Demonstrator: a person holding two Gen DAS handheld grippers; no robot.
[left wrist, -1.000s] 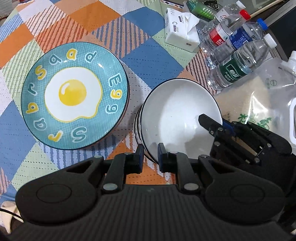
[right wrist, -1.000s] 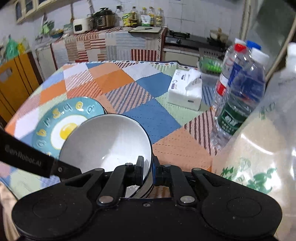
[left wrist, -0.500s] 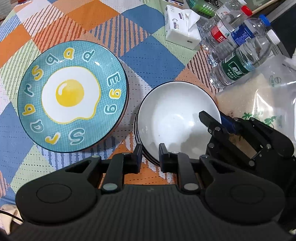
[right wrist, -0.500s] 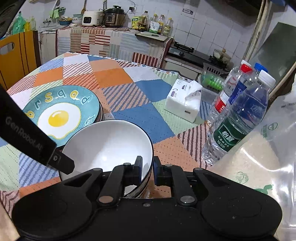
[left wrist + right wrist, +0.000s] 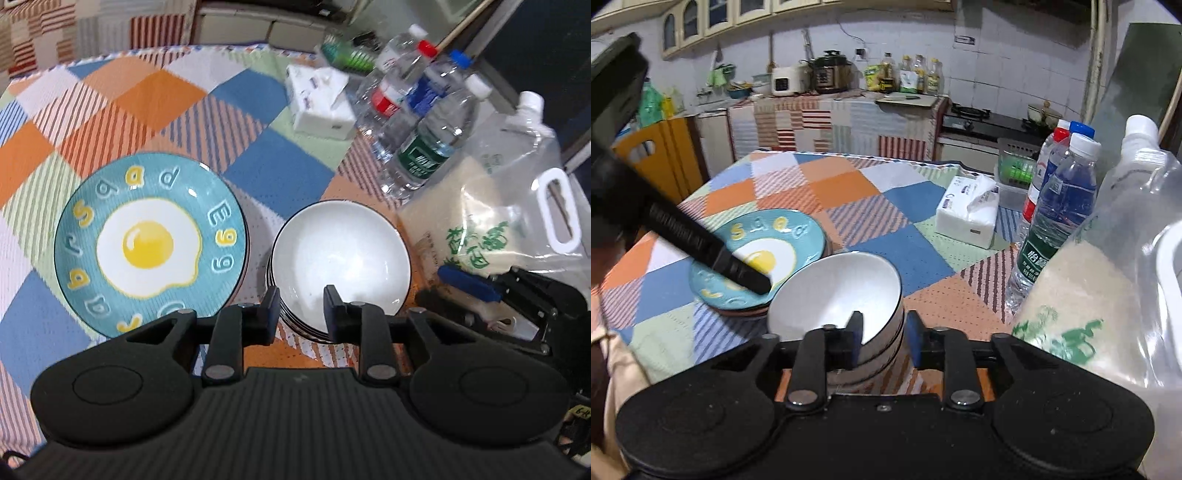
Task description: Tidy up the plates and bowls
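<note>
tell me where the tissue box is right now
The tissue box sits on the far right part of the checked tablecloth, just left of the water bottles and beyond the white bowls.

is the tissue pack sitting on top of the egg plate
No, the tissue pack lies on the tablecloth near the water bottles, well apart from the egg plate.

Tissue pack [image 5: 967, 211], water bottles [image 5: 1057, 206], rice bag [image 5: 1108, 295]

Glossy glazed ceramic bowls [image 5: 340, 254] and plate [image 5: 147, 243] on woven cloth [image 5: 155, 99].
</note>
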